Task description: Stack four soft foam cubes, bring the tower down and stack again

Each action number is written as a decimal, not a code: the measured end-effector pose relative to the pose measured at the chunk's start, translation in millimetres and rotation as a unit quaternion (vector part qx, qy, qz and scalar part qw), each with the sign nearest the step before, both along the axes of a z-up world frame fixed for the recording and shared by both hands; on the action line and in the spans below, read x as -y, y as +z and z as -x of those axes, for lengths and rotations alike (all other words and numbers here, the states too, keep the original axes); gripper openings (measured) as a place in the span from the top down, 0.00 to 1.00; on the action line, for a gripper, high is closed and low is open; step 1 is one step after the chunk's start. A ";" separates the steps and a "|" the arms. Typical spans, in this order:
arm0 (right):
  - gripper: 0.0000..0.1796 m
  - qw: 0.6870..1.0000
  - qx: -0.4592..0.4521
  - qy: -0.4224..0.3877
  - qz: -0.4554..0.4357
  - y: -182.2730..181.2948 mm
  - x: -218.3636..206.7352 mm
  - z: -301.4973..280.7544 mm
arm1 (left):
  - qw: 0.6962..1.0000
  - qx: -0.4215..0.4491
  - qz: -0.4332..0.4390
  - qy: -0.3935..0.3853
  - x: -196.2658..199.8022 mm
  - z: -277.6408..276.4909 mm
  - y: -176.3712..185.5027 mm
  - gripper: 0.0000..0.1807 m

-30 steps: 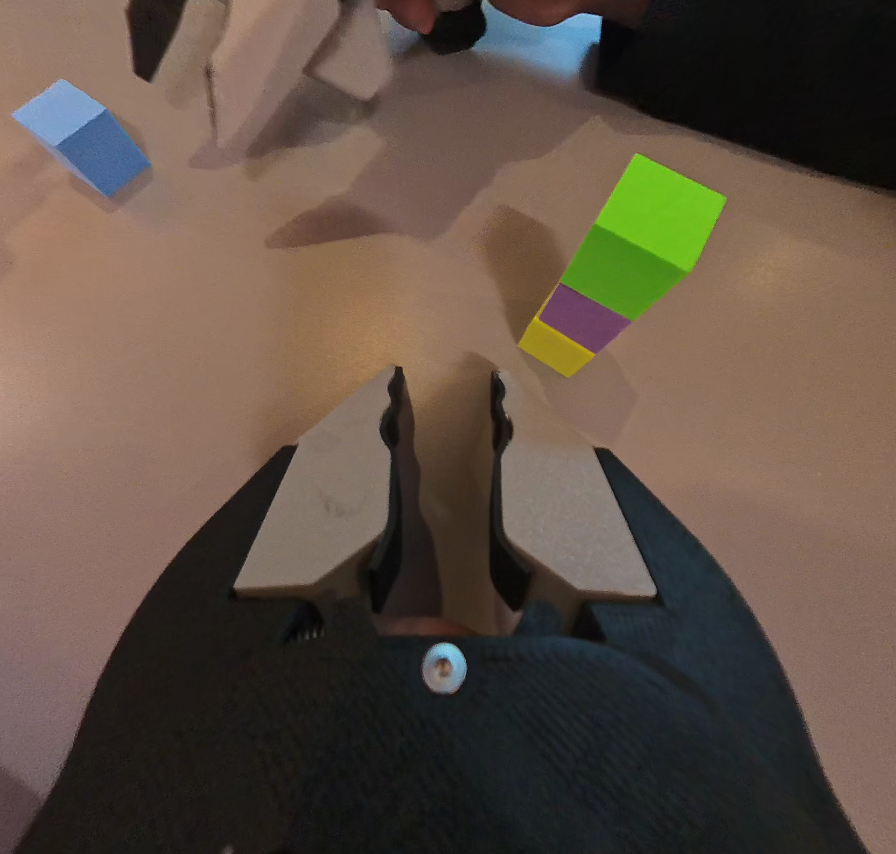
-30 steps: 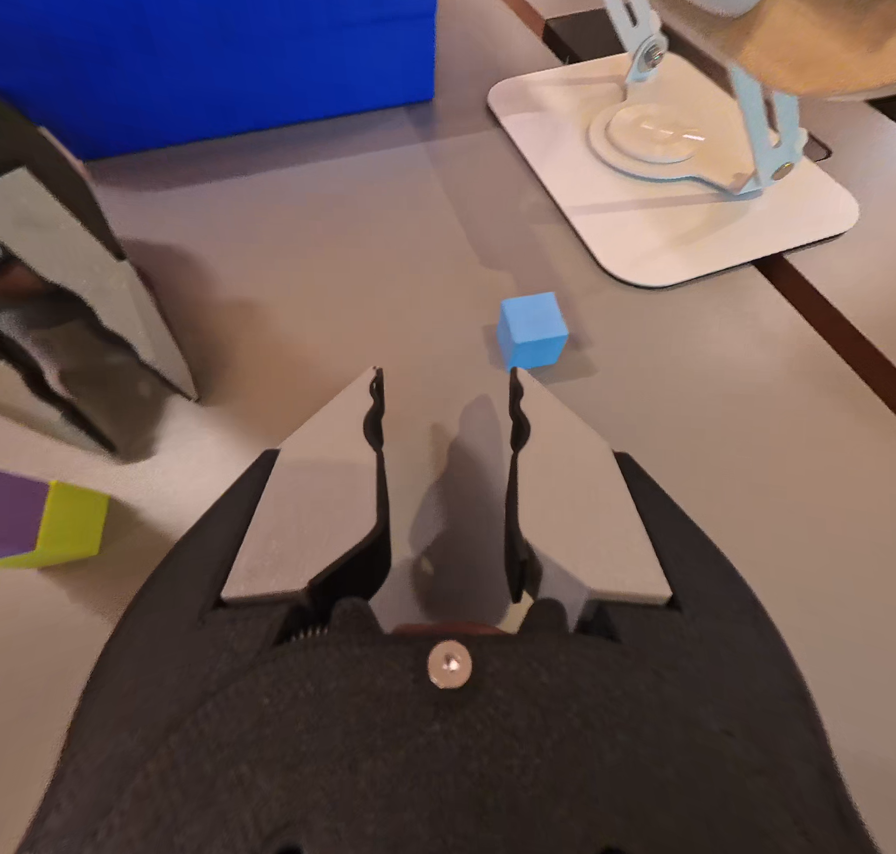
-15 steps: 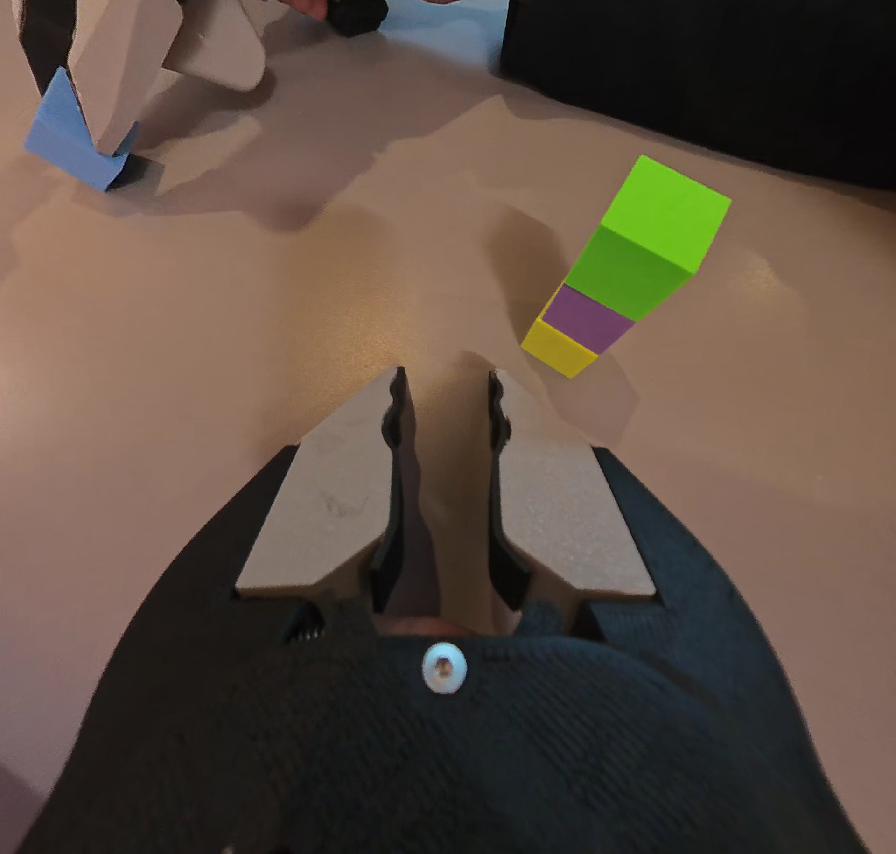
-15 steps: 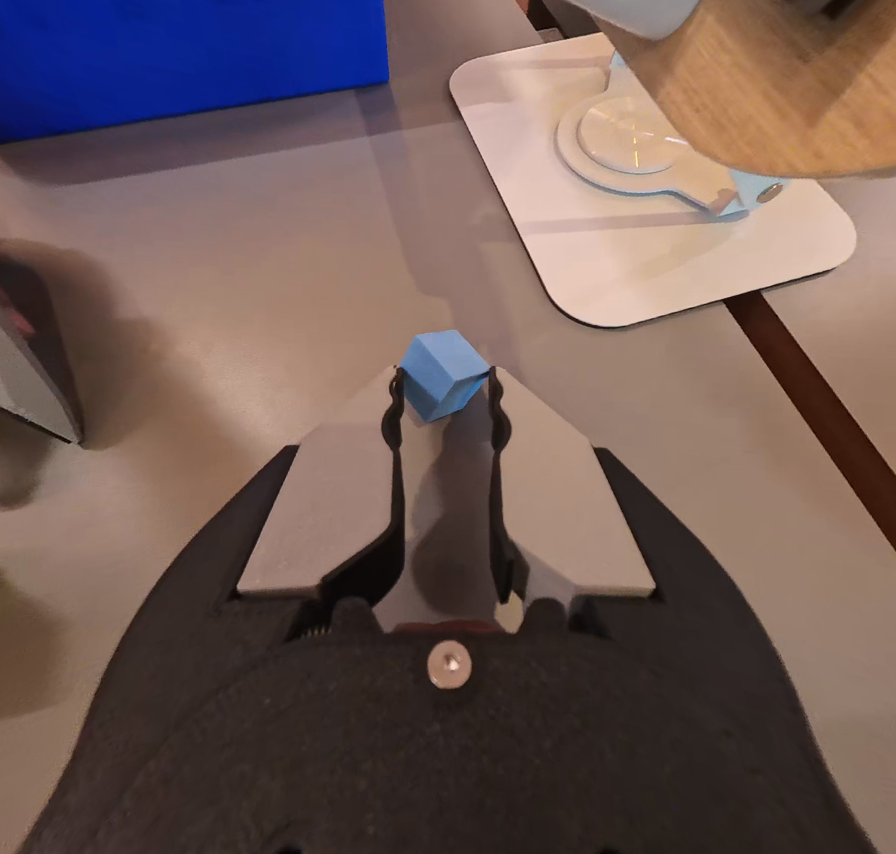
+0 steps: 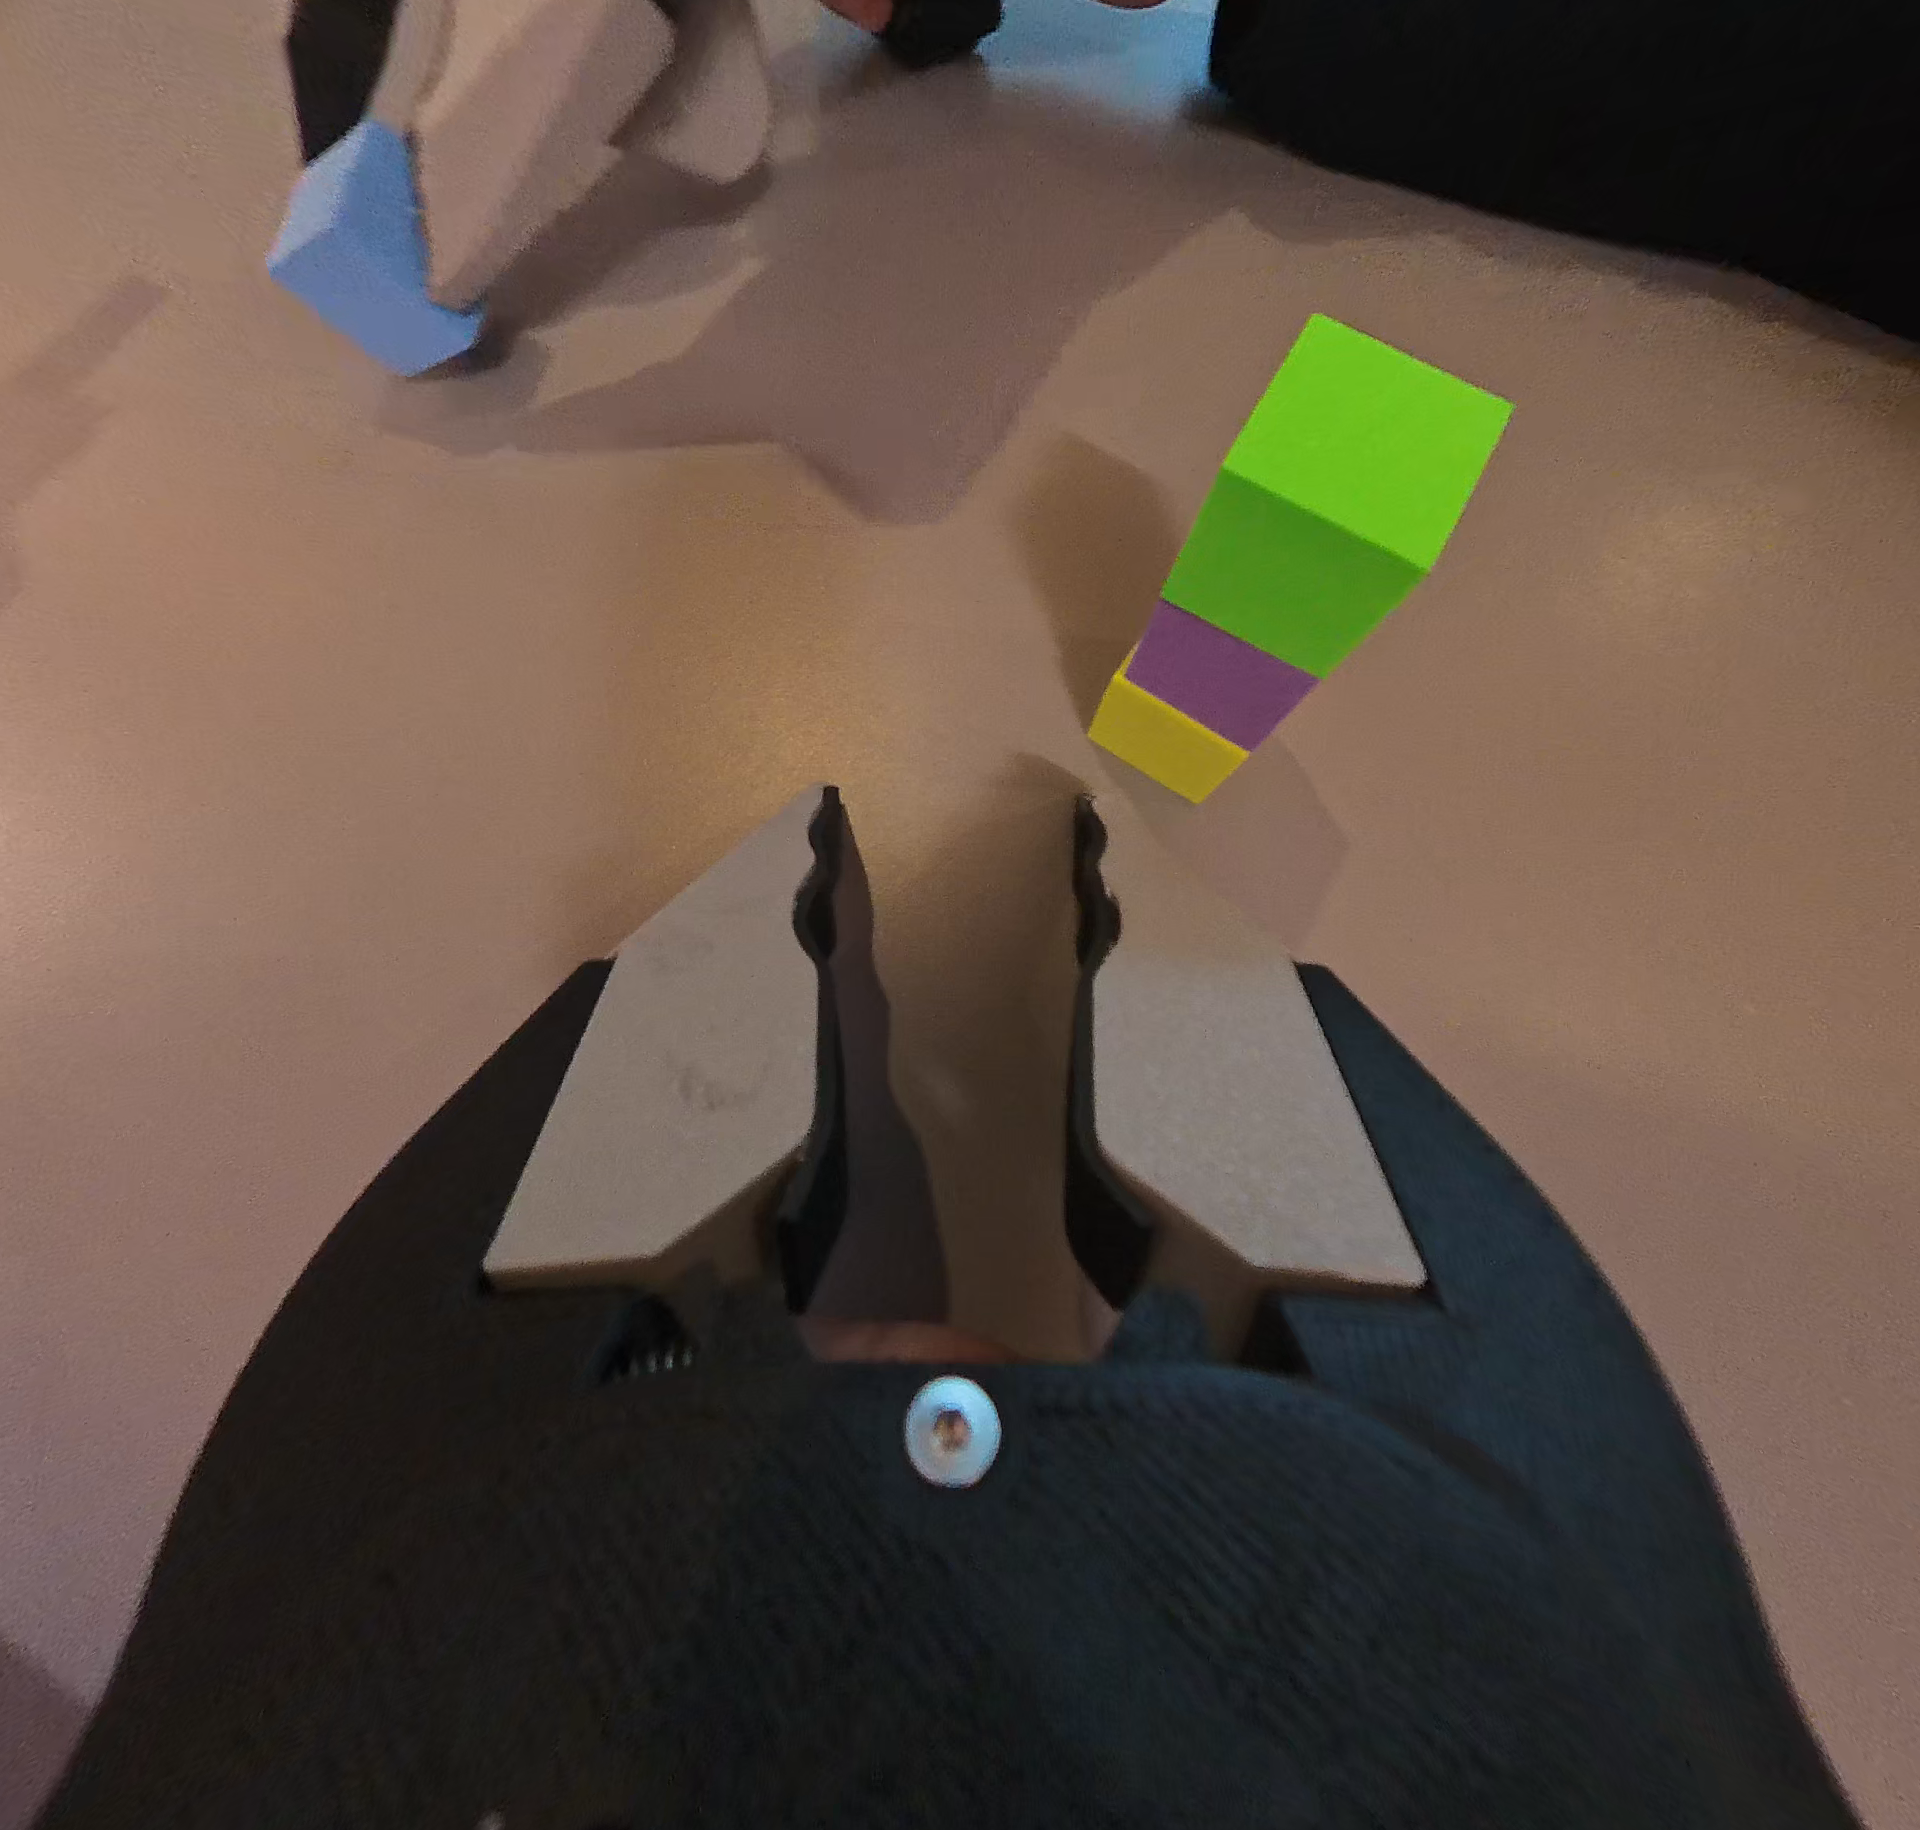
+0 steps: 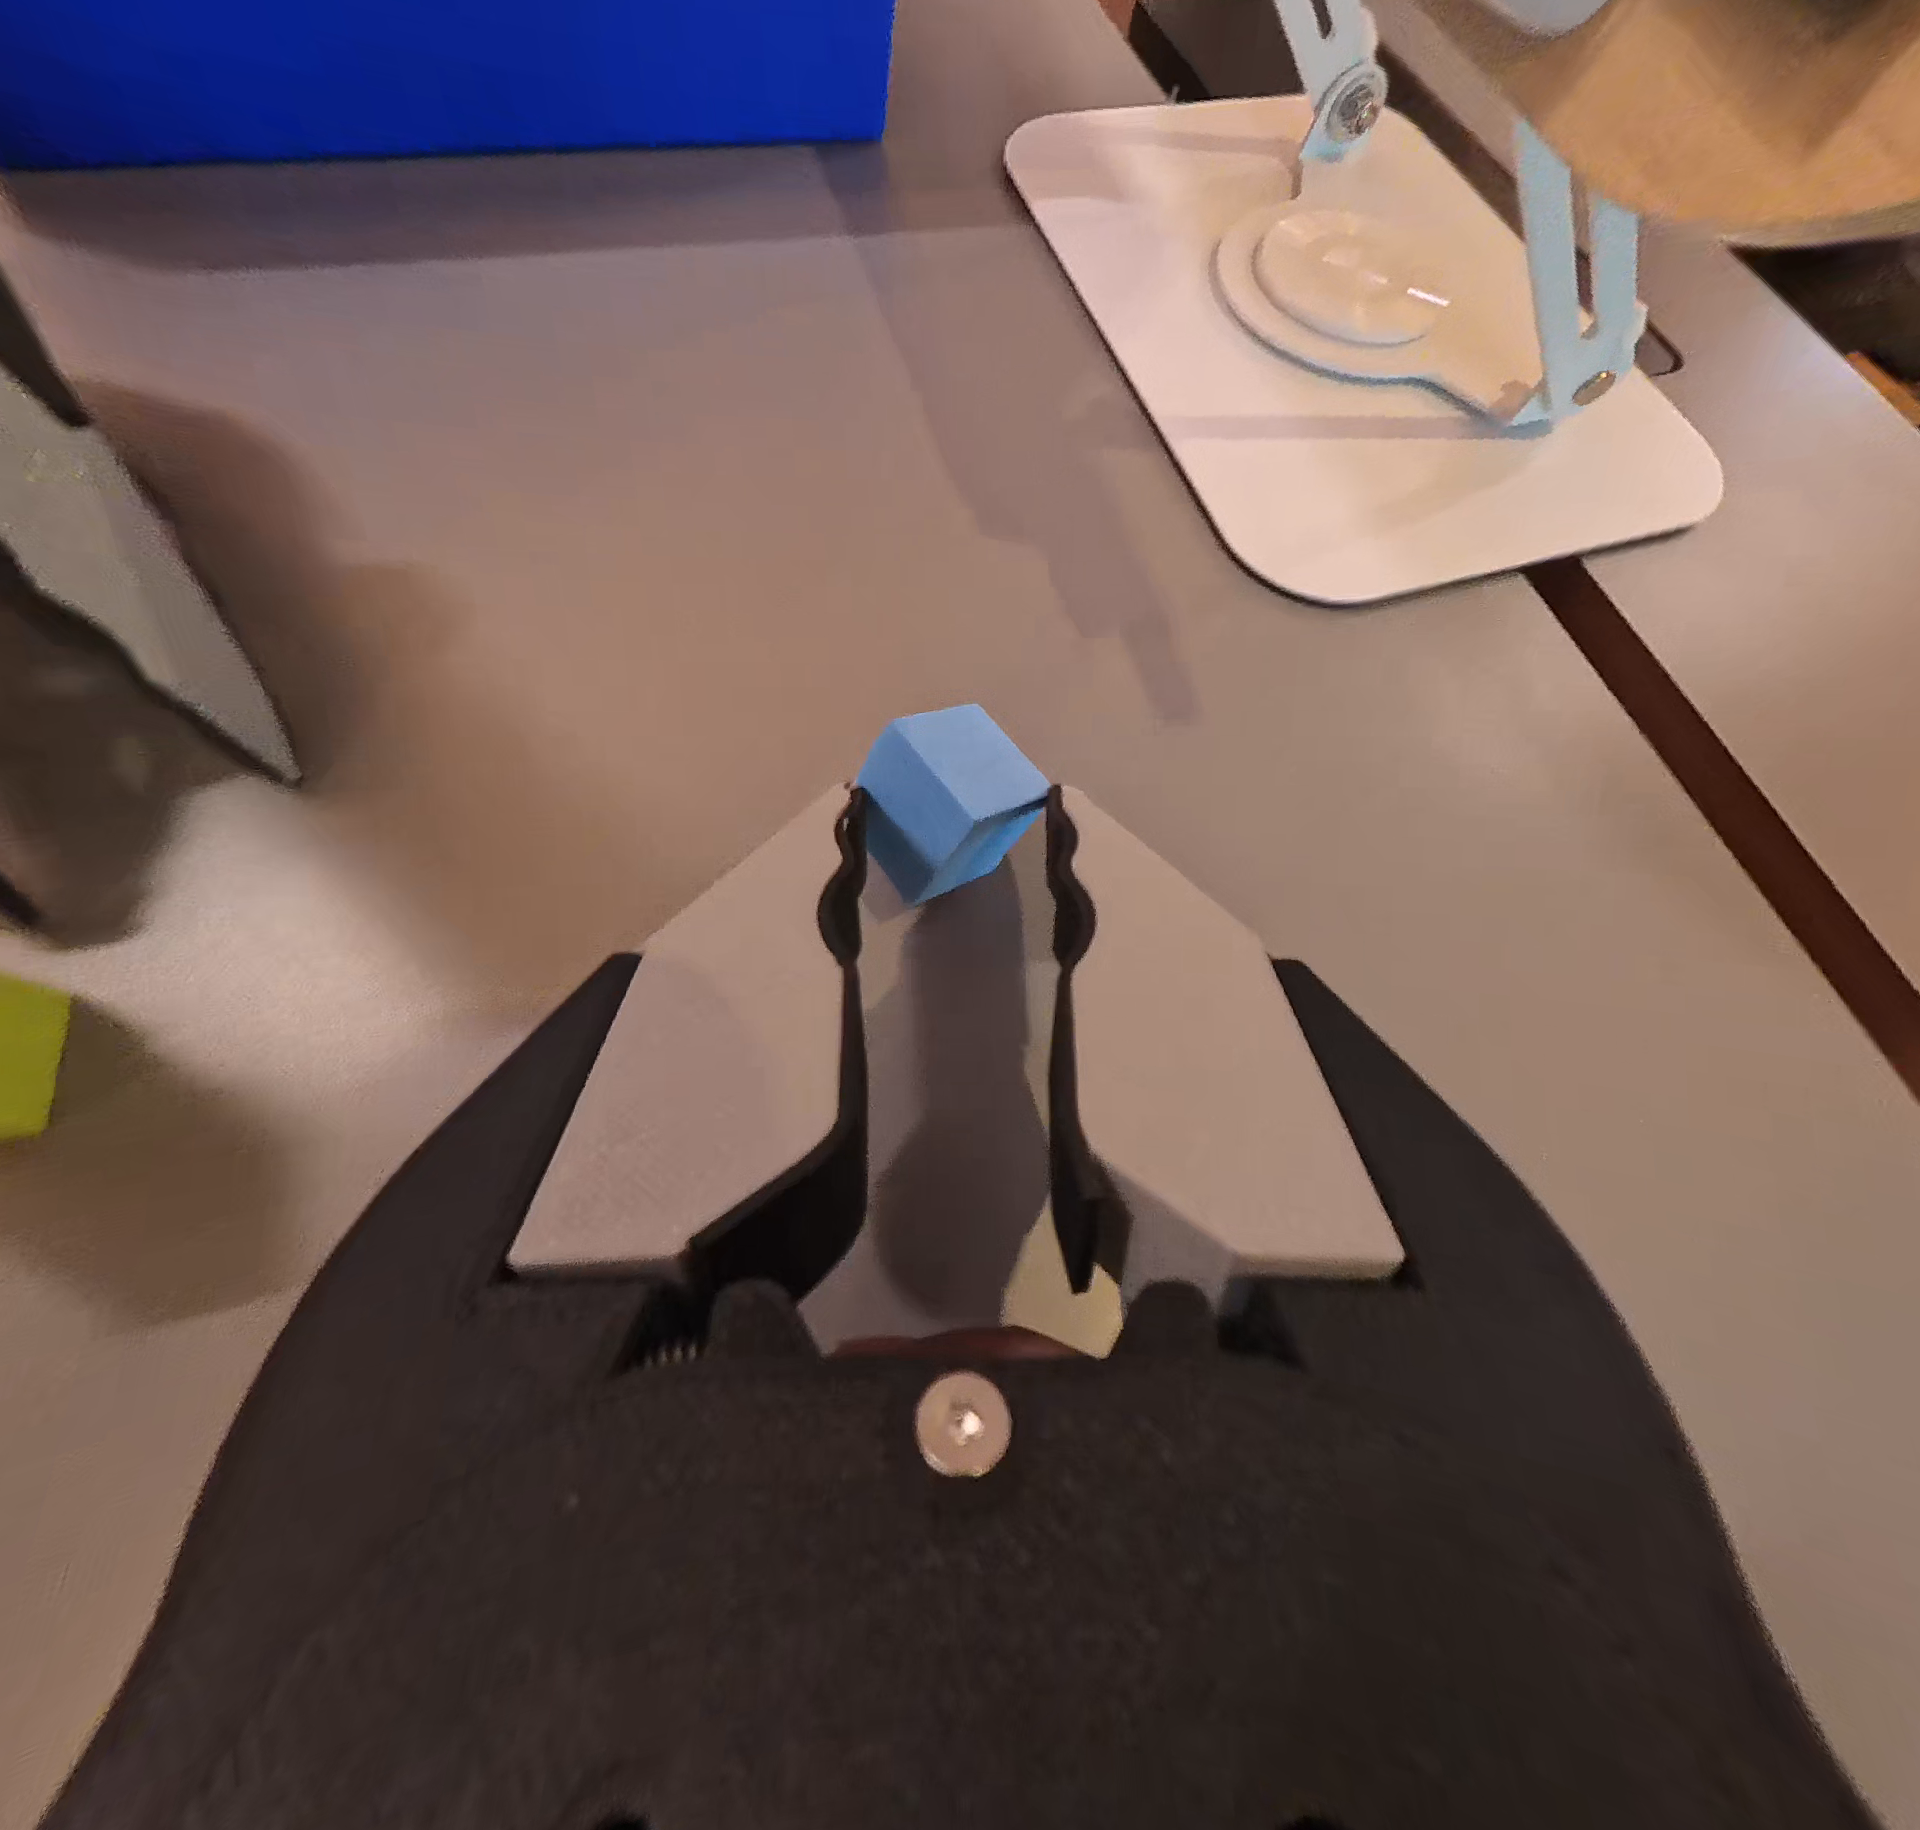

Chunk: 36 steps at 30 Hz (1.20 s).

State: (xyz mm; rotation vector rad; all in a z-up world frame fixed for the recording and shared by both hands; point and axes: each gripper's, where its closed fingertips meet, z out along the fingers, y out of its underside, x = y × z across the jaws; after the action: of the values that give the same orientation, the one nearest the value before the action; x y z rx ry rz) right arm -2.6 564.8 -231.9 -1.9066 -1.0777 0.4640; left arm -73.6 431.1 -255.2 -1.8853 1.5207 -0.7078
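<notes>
Between the tips of the right tongs (image 6: 951,804) sits the blue cube (image 6: 948,804), pinched at the very ends of the two fingers and turned cornerwise, so that one edge points down and the cube looks tilted rather than square. The grip takes it by two opposite sides, which leaves its underside free; that is what a cube meant for the top of a tower needs, though the skew suggests it should be levelled before being set down. From the left wrist view the same blue cube (image 5: 364,263) shows far off at the upper left, held by the right tongs (image 5: 447,211); whether it hangs just clear of the tabletop (image 5: 520,637) or touches it cannot be told there.

Well apart from it stands the tower so far: a yellow cube (image 5: 1169,746) on the tabletop, a purple cube (image 5: 1221,679) on that, and a green cube (image 5: 1340,502) on top, the three fairly well aligned. Three of four are up, so the blue one looks to be the last of this stack.

The left tongs (image 5: 956,809) are spread with nothing between them, poised near the tower's foot, likely waiting out of the way or ready to steady it.

Off to the side are a blue box (image 6: 447,24) and a white lamp base (image 6: 1361,378), neither in the path.
</notes>
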 end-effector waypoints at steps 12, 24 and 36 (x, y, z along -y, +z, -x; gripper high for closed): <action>0.85 0.997 0.071 -0.018 -0.014 -8.2 72.4 -30.8 | 1.000 -0.004 -0.009 -0.002 1.1 0.4 -0.4 0.75; 0.83 0.998 0.062 0.009 -0.018 -10.8 82.3 -25.1 | 1.000 -0.003 -0.007 0.000 1.2 0.8 -0.3 0.75; 0.86 0.999 0.031 0.034 0.001 -6.3 82.2 -26.8 | 1.000 -0.003 -0.008 0.000 1.3 0.8 -0.5 0.75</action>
State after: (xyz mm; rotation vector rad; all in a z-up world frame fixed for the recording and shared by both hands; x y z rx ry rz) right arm 24.2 482.6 -238.2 -1.9004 -1.1861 0.4477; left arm -74.4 429.8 -255.8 -1.8782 1.5256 -0.6881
